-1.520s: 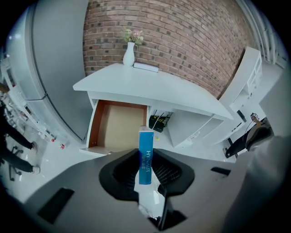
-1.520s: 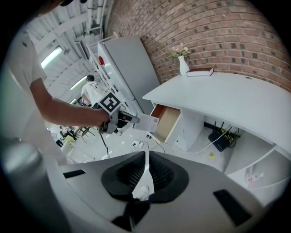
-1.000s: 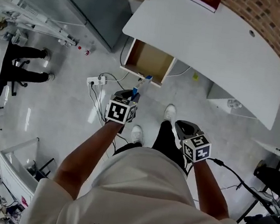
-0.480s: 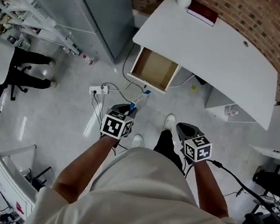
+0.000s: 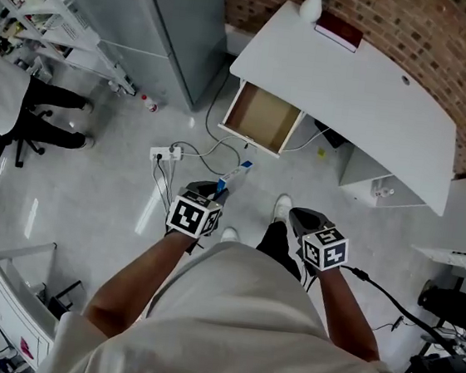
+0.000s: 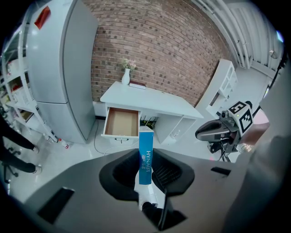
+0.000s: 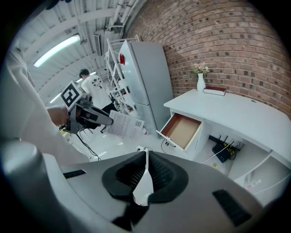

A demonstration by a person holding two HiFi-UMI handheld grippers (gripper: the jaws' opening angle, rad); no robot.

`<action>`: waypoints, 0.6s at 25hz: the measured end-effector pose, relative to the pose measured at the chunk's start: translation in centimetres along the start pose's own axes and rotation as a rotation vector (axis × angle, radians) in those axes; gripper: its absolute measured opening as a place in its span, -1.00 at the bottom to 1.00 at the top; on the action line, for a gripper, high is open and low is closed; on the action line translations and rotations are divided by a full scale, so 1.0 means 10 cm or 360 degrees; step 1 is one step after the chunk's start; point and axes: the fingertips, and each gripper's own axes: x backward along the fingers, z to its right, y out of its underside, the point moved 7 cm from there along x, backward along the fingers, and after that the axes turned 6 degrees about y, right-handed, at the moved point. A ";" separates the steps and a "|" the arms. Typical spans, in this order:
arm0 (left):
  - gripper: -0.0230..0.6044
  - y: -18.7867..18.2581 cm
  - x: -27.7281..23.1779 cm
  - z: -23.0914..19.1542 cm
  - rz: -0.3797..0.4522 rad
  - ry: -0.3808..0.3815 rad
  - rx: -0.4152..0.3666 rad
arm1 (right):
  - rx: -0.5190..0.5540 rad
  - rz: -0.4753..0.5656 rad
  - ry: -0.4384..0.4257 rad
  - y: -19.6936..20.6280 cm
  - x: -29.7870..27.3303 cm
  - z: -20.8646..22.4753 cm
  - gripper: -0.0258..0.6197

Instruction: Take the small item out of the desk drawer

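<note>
Blue box [image 6: 145,154] sits clamped in left claw [image 6: 147,167], right claw [image 7: 146,172] closed empty, above grey floor [image 5: 110,167] facing open desk drawer [image 5: 262,116].

Two tools are showing, a left tool [image 5: 214,189] and a right tool [image 5: 300,218], and one blue box [image 5: 236,173] is sitting between the left tool's jaws. One white bench [image 5: 353,86] is standing by the brick wall with one drawer [image 5: 262,118] hanging open, and it is carrying one white vase [image 5: 312,5] and one dark red book [image 5: 338,30]. One tall grey cabinet [image 5: 176,24] is standing beside it, one power strip [image 5: 163,153] is lying on the floor, two white shoes [image 5: 281,205] are showing, and one other person [image 5: 9,97] is waiting at the left edge.
</note>
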 end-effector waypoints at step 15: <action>-0.62 0.24 0.16 0.01 -0.0019 0.0032 -0.0007 | -0.0017 0.0008 0.0039 0.14 0.02 -0.32 -0.80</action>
